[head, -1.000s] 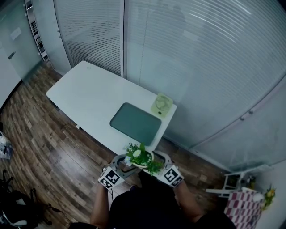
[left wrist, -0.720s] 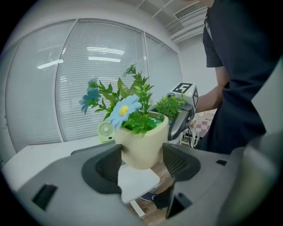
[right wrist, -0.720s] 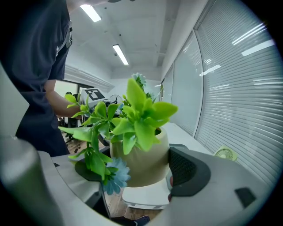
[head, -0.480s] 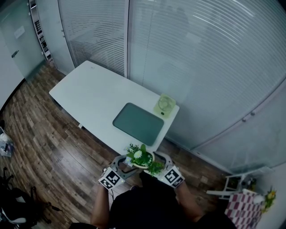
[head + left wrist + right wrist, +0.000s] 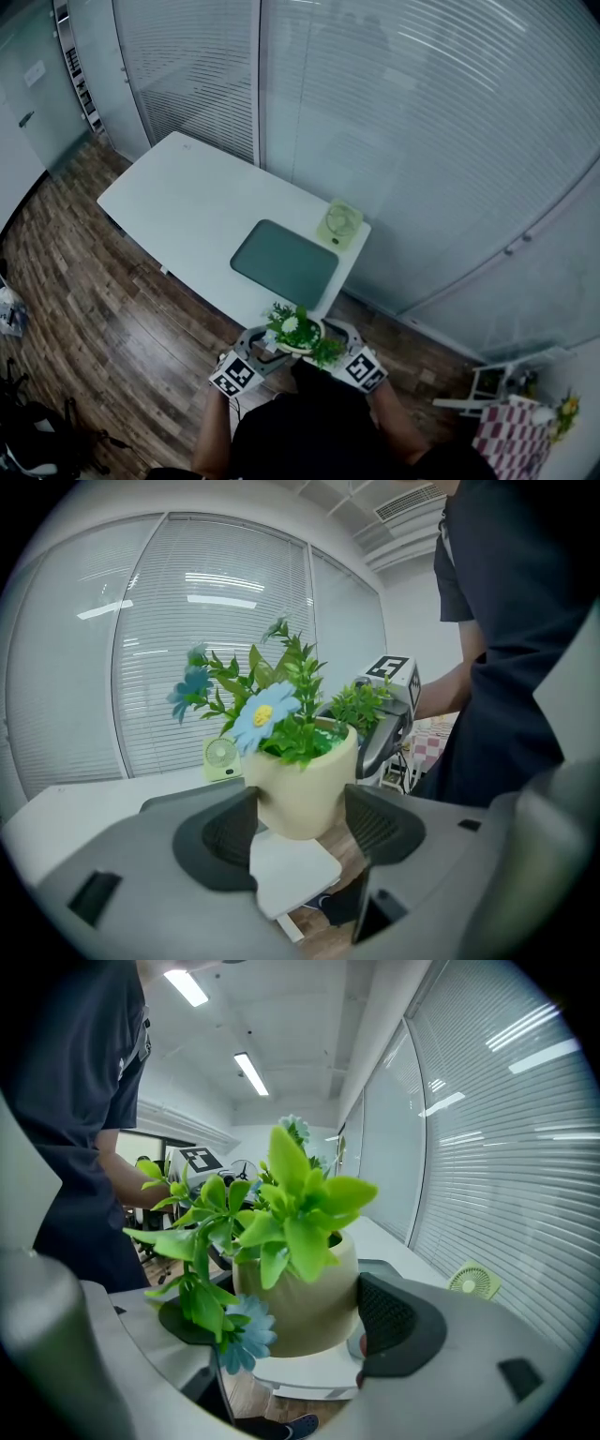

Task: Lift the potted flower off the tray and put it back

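Note:
The potted flower (image 5: 298, 330), a cream pot with green leaves and blue and white blooms, hangs in the air just off the table's near corner, in front of the person. Both grippers hold it from opposite sides. My left gripper (image 5: 272, 344) is shut on the pot (image 5: 305, 785), with a dark pad against each side. My right gripper (image 5: 328, 345) is shut on the same pot (image 5: 305, 1312); leaves hide its left pad. The dark green tray (image 5: 285, 260) lies empty on the white table (image 5: 187, 202).
A small pale green fan (image 5: 339, 221) stands at the table's far right corner, beside the tray. Glass walls with blinds run behind the table. Wooden floor (image 5: 103, 319) surrounds it. A white chair and checked cloth stand at the lower right.
The head view has swayed slightly. The pot stays held between both grippers in the same place before the person.

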Demonstrator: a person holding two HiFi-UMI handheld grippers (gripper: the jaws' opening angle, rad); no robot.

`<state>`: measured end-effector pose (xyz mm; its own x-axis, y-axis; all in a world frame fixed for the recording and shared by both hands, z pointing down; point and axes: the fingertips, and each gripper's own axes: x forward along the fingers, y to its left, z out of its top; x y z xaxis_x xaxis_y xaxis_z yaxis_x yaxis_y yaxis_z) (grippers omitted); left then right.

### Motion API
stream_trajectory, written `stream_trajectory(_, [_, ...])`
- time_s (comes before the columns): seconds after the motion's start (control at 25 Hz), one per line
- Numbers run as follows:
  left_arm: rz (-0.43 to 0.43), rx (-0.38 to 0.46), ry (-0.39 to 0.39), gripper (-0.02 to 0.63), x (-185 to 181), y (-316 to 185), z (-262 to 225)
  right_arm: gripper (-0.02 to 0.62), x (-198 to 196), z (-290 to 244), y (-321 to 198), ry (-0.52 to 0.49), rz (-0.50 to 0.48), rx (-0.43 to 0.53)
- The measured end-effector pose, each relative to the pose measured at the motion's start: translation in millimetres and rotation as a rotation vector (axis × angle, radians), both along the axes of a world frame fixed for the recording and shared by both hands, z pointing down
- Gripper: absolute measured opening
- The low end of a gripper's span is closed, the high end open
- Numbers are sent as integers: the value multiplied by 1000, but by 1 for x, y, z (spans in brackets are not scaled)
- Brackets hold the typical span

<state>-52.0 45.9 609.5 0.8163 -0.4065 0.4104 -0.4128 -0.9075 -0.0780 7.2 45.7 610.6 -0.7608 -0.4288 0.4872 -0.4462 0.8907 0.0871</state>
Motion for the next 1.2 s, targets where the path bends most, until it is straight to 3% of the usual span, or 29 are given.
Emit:
stream_trajectory(0.6, [-13,-18,-18,288,22,-56,8,408,20,-1,-58,11,0,6])
stream_trajectory(1.2, [-30,-61,-58,288,19,-109,30,408,15,23,-111,25,-8,-24])
